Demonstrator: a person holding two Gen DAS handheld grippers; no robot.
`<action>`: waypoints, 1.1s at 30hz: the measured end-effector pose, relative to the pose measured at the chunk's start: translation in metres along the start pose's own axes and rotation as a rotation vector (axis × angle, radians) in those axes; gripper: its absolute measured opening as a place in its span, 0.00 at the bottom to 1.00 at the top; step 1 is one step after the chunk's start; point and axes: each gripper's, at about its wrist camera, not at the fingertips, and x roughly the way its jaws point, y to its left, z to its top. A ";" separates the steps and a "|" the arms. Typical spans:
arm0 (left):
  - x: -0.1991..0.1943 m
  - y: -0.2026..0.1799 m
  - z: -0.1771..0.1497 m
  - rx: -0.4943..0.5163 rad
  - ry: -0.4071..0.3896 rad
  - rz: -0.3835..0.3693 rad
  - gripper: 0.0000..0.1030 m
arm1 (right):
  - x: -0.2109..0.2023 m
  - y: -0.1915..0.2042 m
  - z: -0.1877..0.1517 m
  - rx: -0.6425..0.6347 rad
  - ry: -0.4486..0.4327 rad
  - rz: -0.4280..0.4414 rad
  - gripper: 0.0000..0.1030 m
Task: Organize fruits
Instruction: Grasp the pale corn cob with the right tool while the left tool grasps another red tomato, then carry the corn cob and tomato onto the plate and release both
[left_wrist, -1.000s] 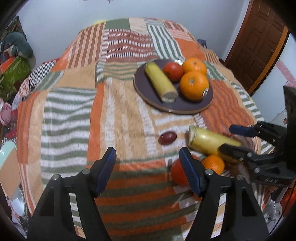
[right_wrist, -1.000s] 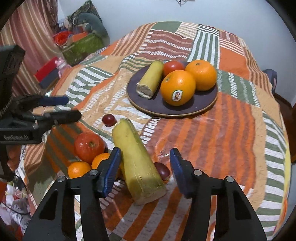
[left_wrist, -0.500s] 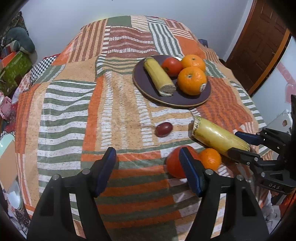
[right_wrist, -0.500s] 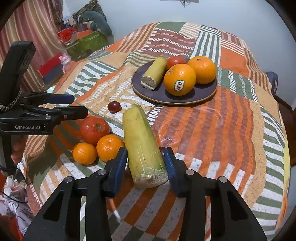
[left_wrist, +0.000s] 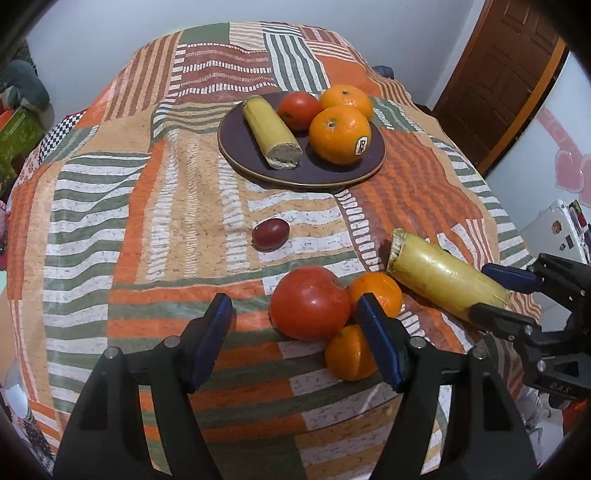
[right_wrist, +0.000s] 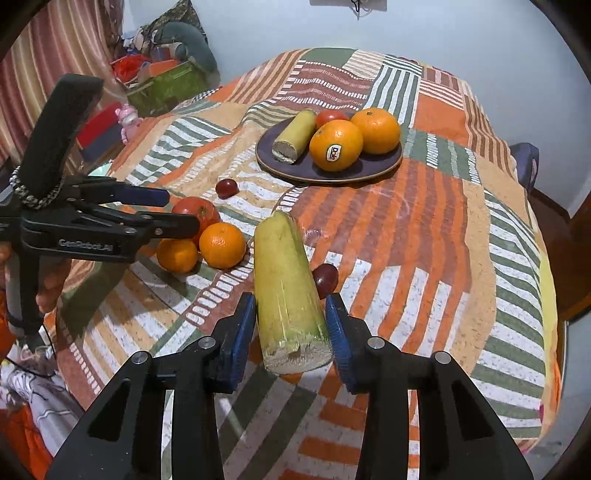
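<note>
My right gripper (right_wrist: 291, 328) is shut on a yellow-green banana piece (right_wrist: 286, 288) and holds it above the cloth; it also shows in the left wrist view (left_wrist: 443, 277). My left gripper (left_wrist: 295, 332) is open and empty, just before a red tomato (left_wrist: 309, 301) and two small oranges (left_wrist: 376, 295). A dark plate (left_wrist: 243, 155) at the far middle holds another banana piece (left_wrist: 271, 131), a tomato (left_wrist: 297, 109) and two large oranges (left_wrist: 338, 134). A dark grape (left_wrist: 269, 232) lies between plate and tomato. A second grape (right_wrist: 325, 278) lies beside the held banana.
The table (left_wrist: 110, 221) is round, under a striped patchwork cloth, and drops off on all sides. A brown door (left_wrist: 491, 74) is at the right. Boxes and clutter (right_wrist: 159, 81) stand on the floor to the left.
My right gripper closed on the banana piece and lifted it off the cloth. My left gripper pulled back and to the left, so the tomato and oranges now lie before it.
</note>
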 end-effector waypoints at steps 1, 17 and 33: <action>0.001 0.000 0.001 -0.003 0.000 -0.002 0.68 | 0.000 0.000 0.001 0.000 0.001 -0.001 0.35; 0.005 0.003 0.005 -0.015 0.002 -0.080 0.44 | 0.051 0.007 0.038 -0.065 0.088 0.035 0.35; -0.025 0.013 0.022 -0.027 -0.085 -0.068 0.43 | -0.012 -0.018 0.065 0.056 -0.119 0.043 0.32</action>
